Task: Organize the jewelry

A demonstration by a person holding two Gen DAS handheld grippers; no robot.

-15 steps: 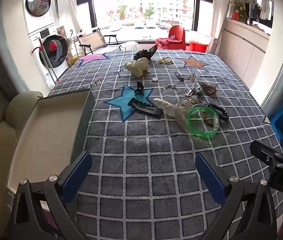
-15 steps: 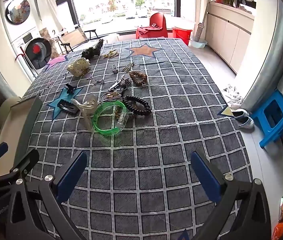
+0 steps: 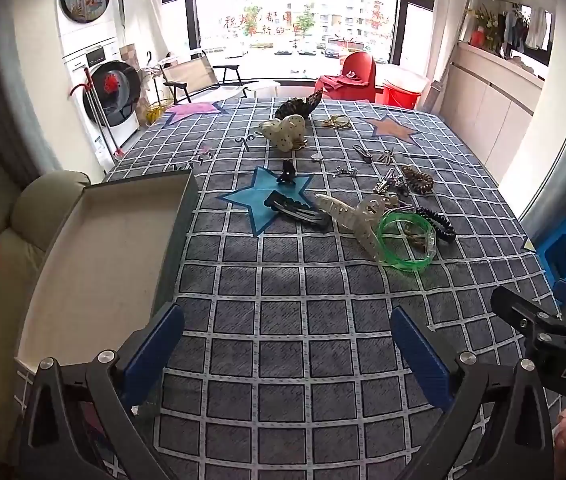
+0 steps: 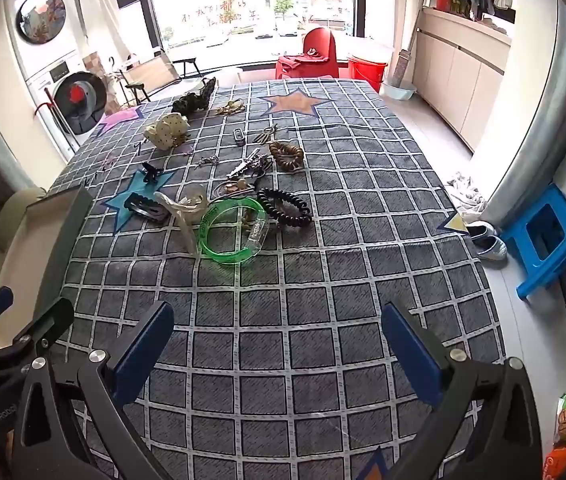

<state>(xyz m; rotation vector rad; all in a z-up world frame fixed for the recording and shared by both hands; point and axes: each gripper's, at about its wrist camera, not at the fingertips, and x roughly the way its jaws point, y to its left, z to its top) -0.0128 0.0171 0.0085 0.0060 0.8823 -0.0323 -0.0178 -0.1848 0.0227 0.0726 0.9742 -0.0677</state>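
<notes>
left claw [image 3: 287, 354] spread wide, empty | box [image 3: 179, 240] left | green bangle [image 3: 407, 242] right, on cloth [image 3: 283, 280]

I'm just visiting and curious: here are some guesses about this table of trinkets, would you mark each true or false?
1. The green bangle lies right beside the black beaded bracelet. True.
2. The open box already holds several pieces. False: its inside shows bare, and the jewelry is all out on the checked cloth.
3. The left gripper grips the green bangle. False: its jaws stand wide apart with nothing between them.
4. The right gripper is open too, short of the pile. True.
5. A small black claw clip sits on the blue star. True.
</notes>
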